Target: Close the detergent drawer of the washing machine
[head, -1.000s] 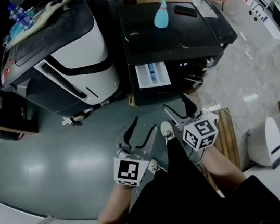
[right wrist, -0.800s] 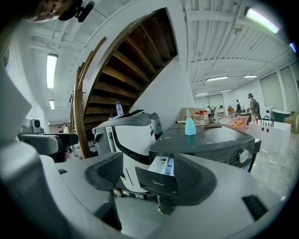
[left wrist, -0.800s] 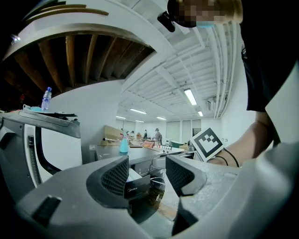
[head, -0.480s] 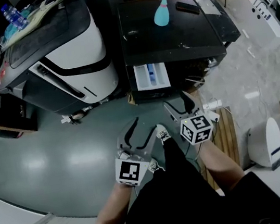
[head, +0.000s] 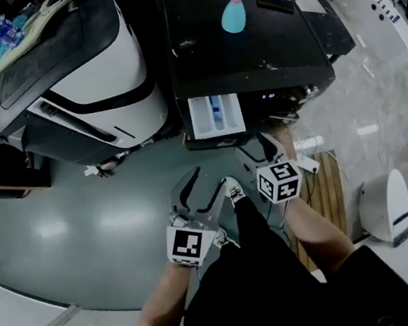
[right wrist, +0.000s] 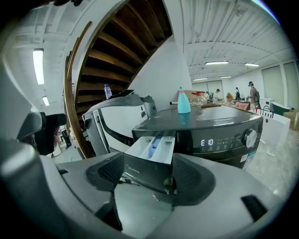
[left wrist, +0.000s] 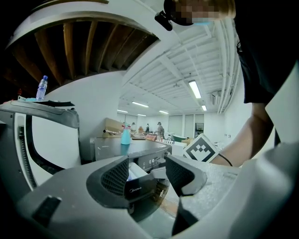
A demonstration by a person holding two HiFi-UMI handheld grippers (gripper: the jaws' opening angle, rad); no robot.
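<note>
The black washing machine stands ahead with its white detergent drawer pulled out at the front left. In the head view my right gripper is open just below the drawer, apart from it. My left gripper is open lower and to the left, over the floor. In the right gripper view the drawer juts out straight ahead, its dark front panel between the open right gripper jaws, touching neither. The left gripper view shows the drawer beyond the open left gripper.
A blue spray bottle and a dark flat item lie on the washer's top. A white and black machine stands close at the left. A wooden pallet and a white appliance are at the right.
Both grippers have come a little closer to the washing machine. The drawer stays pulled out. Both grippers remain open.
</note>
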